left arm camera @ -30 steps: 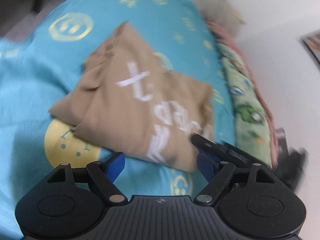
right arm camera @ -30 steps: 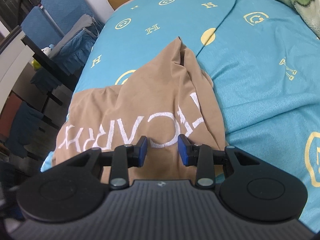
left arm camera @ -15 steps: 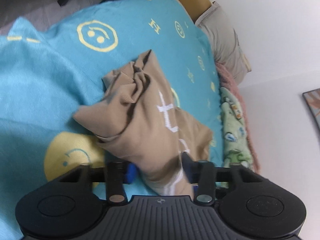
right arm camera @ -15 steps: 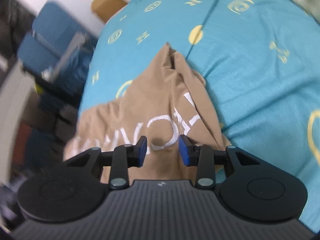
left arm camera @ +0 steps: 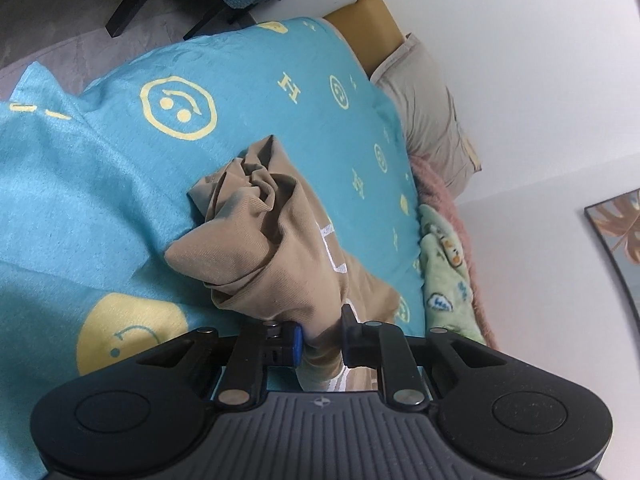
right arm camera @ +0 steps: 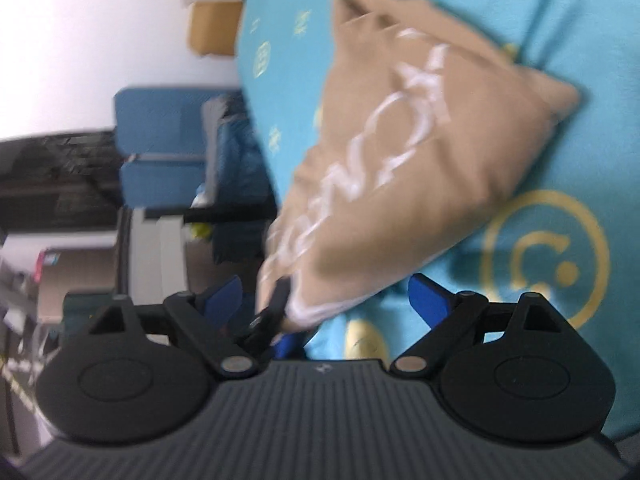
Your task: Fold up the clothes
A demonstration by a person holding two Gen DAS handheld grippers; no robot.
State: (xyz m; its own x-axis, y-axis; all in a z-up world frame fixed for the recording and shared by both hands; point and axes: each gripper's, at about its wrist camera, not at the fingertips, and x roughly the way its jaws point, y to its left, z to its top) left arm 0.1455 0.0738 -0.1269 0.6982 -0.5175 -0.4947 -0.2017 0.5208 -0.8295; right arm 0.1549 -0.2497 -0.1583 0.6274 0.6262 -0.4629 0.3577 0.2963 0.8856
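You have a bed (left arm camera: 120,208) covered in a turquoise sheet printed with yellow smiley faces and H marks. On it lies the tan shirt (left arm camera: 276,248) with white lettering, bunched and partly lifted. Along the wall side lie a beige pillow (left arm camera: 428,104), a pink blanket (left arm camera: 440,188) and a green printed blanket (left arm camera: 448,280).

The left gripper (left arm camera: 322,336) points down and forward toward 12 o'clock in its own view, jaws closing on a bunched fold of the tan shirt (left arm camera: 280,252) that the pads pinch. The right gripper (right arm camera: 326,300) is rolled on its side, jaws opening wide and pads clear of the cloth; the left fingertip (right arm camera: 276,304) shows at its 11 o'clock.
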